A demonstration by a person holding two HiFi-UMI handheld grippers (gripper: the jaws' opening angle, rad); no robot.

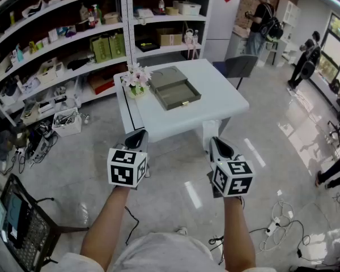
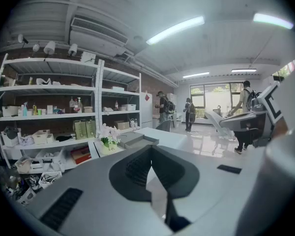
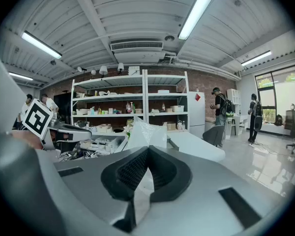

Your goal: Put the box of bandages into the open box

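Note:
An olive-grey open box lies on the white table, its lid folded back; in the left gripper view the open box shows low and far off. I cannot make out a box of bandages in any view. My left gripper hangs short of the table's near edge, over the floor, and its jaws are shut and empty. My right gripper is level with it, to the right, and is shut. A crinkled translucent sheet stands just past its tips; I cannot tell whether it is pinched.
A pot of pale flowers stands left of the open box. Shelving full of goods lines the back wall. A grey chair sits behind the table. People stand at the far right. Cables lie on the floor, and a laptop is at the lower left.

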